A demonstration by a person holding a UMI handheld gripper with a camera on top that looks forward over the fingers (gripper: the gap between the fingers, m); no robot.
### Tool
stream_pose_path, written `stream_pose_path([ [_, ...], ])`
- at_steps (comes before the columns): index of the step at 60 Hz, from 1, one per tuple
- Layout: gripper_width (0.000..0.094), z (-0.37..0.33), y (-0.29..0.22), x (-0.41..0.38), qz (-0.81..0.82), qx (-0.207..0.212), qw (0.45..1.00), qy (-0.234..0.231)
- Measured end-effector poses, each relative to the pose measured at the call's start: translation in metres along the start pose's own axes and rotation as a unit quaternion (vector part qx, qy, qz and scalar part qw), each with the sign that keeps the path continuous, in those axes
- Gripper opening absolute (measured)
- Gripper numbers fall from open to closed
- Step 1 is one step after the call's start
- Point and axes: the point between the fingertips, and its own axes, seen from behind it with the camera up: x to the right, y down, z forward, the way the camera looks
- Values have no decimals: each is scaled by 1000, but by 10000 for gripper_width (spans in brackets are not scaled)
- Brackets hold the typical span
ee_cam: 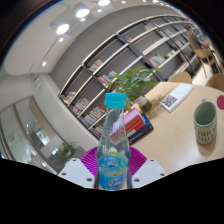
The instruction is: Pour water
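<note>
Gripper [112,172]: the two fingers rise from the near edge of the view, and the pink pads [90,160] show at either side of a water bottle [113,140]. The pads sit tight against the bottle's flanks with no gap visible on either side, so the fingers are pinching the bottle at its lower body. The spread between them matches the bottle's width and no more.

Water bottle: clear plastic, light blue cap [116,100], blue-printed label [114,177] around the lower part. It stands close to upright between the fingers, leaning very slightly to the right at the cap. Its base is hidden below the fingers, so whether it rests on anything cannot be told.

Mug [205,122]: dark green, open mouth upward, standing on the wooden table [172,125] to the right and farther off than the bottle, well apart from it. Its contents cannot be made out.

Other items: a white sheet bearing a dark square code [171,99] lies on the table beyond the mug. A green leafy plant [133,82] stands behind the bottle. A small stack of books [137,127] lies on the table just right of the bottle's middle. Long bookshelves [120,55] run along the far wall, tilted in this view, under a ceiling with round lights [82,13]
</note>
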Motion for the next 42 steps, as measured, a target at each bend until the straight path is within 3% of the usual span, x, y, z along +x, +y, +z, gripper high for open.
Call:
stream_pose_path([
  [7, 364, -15, -46, 12, 158, 2, 987, -20],
  [17, 368, -18, -67, 43, 372, -15, 927, -49],
  [42, 388, -23, -102, 122, 650, 29, 759, -30],
])
